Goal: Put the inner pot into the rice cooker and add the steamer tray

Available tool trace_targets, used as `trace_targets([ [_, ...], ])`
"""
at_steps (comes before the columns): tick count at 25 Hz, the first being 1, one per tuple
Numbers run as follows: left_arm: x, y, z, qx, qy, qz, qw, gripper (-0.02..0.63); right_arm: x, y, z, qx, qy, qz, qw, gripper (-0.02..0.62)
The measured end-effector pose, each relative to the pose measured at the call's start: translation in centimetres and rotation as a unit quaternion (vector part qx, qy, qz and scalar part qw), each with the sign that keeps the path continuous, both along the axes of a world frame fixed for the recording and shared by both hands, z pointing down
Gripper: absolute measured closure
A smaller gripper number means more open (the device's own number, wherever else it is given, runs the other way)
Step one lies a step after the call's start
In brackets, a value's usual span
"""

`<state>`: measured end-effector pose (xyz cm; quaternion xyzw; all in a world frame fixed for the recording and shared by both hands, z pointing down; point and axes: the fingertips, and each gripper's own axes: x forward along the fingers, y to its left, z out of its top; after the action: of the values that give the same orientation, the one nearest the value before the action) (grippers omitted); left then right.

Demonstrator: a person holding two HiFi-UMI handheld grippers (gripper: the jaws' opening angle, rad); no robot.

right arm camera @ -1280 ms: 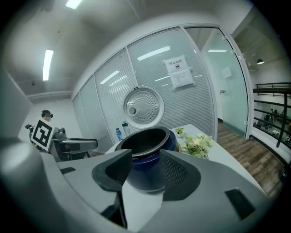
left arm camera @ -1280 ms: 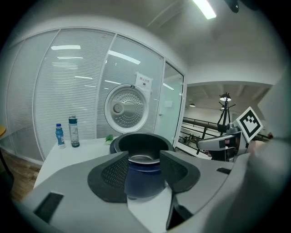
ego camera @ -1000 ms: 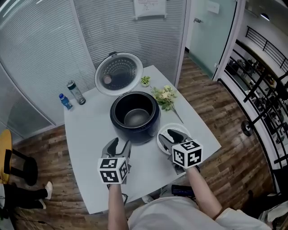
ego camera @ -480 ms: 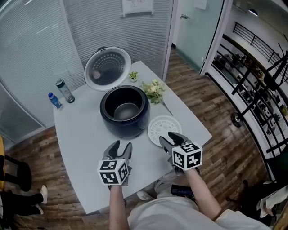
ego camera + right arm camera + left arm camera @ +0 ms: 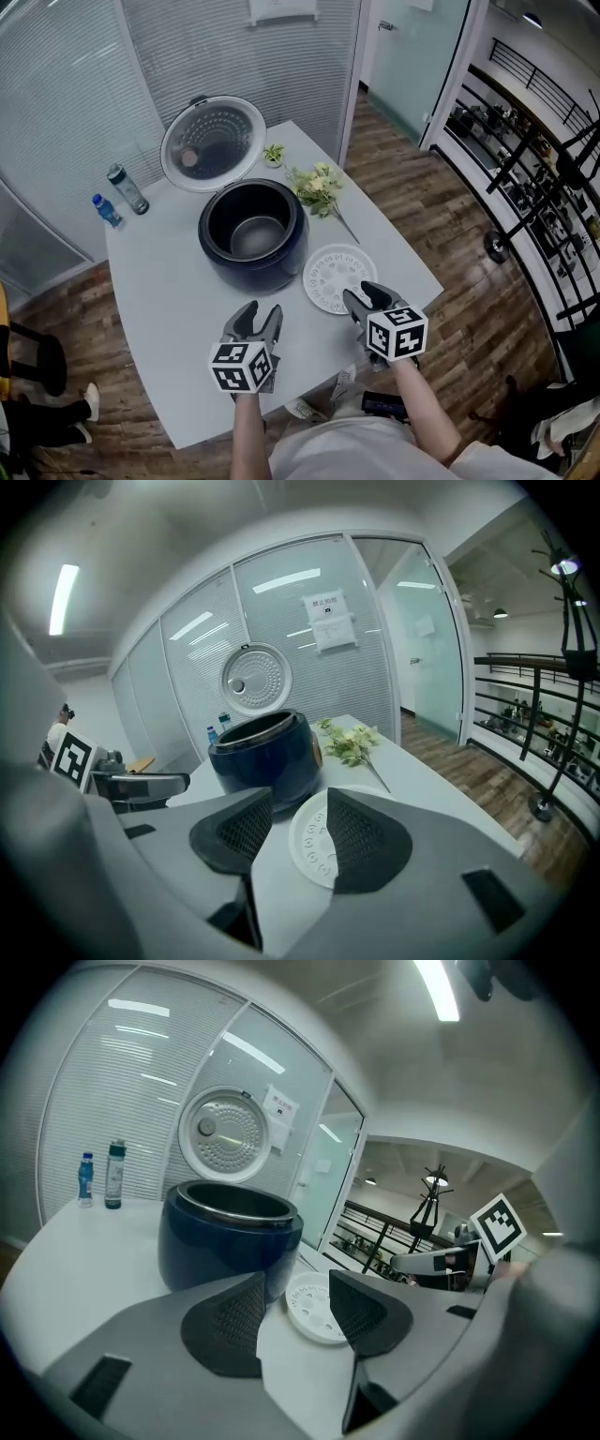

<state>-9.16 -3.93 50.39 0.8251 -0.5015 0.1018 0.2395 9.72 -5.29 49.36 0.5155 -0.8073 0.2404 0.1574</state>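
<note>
both grippers empty, jaws apart: left gripper (image 5: 260, 317) and right gripper (image 5: 367, 296) hover over the near edge of the pale grey table (image 5: 164, 309), nothing between the pads in either gripper view. the dark blue round rice cooker (image 5: 253, 239) sits mid-table with its white perforated lid (image 5: 214, 143) flipped up at the far side. the grey metal inner pot (image 5: 258, 236) looks already seated inside, so the step in hand is probably the steamer tray. the flat white round plastic steamer tray (image 5: 339, 277) lies on the table just right of the cooker and just beyond the right gripper, not touched. to do it well: take the tray by its near rim with the right gripper, since a thin disc lying flat likely needs one jaw slid under the edge. keep it level, centre it over the cooker mouth and lower it straight. mind the green and white flower sprig (image 5: 317, 186), whose stem ends near the tray's far side. only the head view shows the cooker's inside; both gripper views see only its wall and rim side-on. the right gripper view lines the tray up between its jaws. the left gripper view alone shows the two small bottles (image 5: 101, 1176) clearly, flowers hidden there.
</note>
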Motion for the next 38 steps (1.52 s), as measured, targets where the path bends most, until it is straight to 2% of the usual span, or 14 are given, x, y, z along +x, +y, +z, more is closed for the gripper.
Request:
trace_targets([
  [14, 4.5, -3.4, 8.1, -0.085, 0.003, -0.019, 0.9962, 0.399, 6.2, -5.1, 7.6, -0.080, 0.020, 0.002, 0.997, 0.400],
  [20, 6.2, -5.1, 11.0, -0.110, 0.004, -0.026, 0.9936, 0.399, 8.4, -6.9, 10.5, -0.104, 0.029, 0.001, 0.994, 0.400],
  [23, 6.6, -5.8, 12.4, -0.113, -0.003, -0.038, 0.9929, 0.400, 9.0, -7.6, 11.9, -0.116, 0.035, -0.005, 0.993, 0.400],
  [32, 8.8, -6.3, 15.7, -0.156, 0.021, -0.053, 0.9861, 0.400, 10.4, -8.6, 15.1, -0.144, 0.035, -0.013, 0.989, 0.400],
  [38, 9.2, -7.2, 16.5, -0.163, 0.027, -0.069, 0.9839, 0.399, 10.9, -9.2, 16.4, -0.153, 0.033, -0.018, 0.987, 0.400],
])
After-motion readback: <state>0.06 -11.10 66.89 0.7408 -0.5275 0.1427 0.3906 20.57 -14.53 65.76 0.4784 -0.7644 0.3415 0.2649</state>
